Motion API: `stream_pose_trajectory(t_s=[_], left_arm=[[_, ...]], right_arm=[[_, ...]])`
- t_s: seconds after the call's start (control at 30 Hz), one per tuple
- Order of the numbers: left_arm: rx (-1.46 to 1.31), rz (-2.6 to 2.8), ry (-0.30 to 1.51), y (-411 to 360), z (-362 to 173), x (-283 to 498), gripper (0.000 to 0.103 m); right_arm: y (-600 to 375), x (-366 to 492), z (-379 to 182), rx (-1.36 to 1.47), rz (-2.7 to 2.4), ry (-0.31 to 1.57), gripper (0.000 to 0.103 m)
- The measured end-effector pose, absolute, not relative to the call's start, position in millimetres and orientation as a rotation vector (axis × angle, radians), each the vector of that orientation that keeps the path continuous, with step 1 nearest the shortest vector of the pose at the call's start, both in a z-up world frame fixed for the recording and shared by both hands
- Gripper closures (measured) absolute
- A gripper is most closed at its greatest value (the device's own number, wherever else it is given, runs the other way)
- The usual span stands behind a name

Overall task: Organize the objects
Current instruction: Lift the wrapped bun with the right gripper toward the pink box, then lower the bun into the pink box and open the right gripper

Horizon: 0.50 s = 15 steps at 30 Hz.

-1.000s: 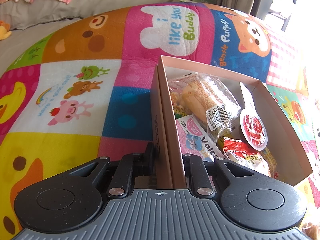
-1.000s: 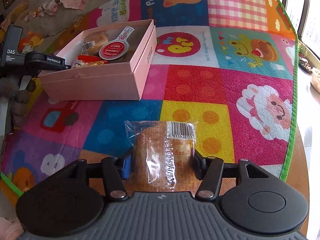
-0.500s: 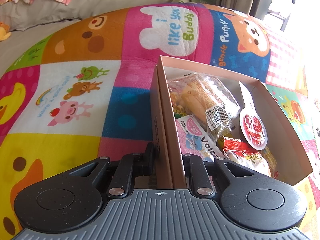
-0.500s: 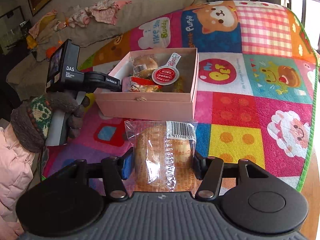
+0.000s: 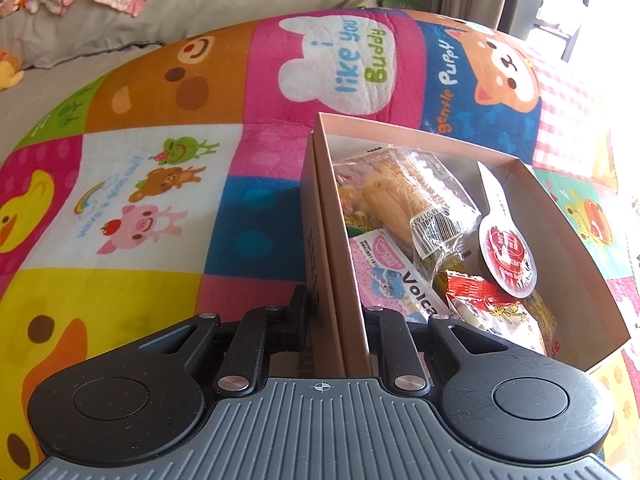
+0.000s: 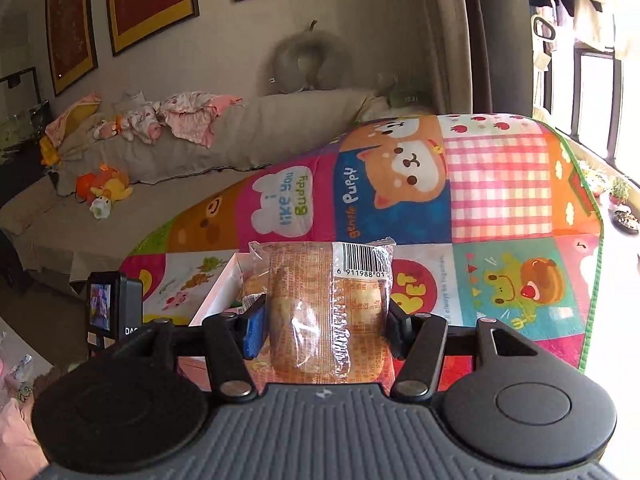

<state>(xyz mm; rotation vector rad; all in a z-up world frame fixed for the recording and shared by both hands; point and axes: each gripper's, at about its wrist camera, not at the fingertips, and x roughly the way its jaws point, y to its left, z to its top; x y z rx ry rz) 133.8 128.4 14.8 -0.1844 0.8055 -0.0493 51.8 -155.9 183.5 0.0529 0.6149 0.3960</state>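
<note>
The left gripper is clamped on the near side wall of the pink box, one finger on the outside of the wall and the other inside the box, so the jaws stand only the wall's width apart. The box rests on the cartoon play mat, open at the top. Inside it, against the gripped wall, lies a pink packet printed "Volca". Further in sits a clear-wrapped bread roll with a barcode label. Toward the box's far wall a small cup with a red foil lid leans, and a red and yellow sachet lies near the box's front corner.

The right gripper holds a wrapped pastry upright between its fingers, which press on both sides of the clear wrapper; the jaws stand about as wide as the packet. The pastry is raised over the mat, and a corner of the pink box shows just behind and to the left of it. A small camera unit stands left of the box. Beyond the mat runs a grey sofa with clothes and soft toys on it.
</note>
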Motion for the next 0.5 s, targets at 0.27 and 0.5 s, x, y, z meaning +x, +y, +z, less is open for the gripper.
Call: stream_pose_trajectory(t_s=[0.27, 0.5], left_arm=[[-0.171, -0.056, 0.791, 128, 14, 132, 0.084], [-0.174, -0.057, 0.790, 128, 14, 132, 0.084]], right_arm=[[-103, 112, 127, -0.021, 0.370, 0.725, 0.047], [-81, 145, 83, -0.006, 0.360, 0.804, 0.047]])
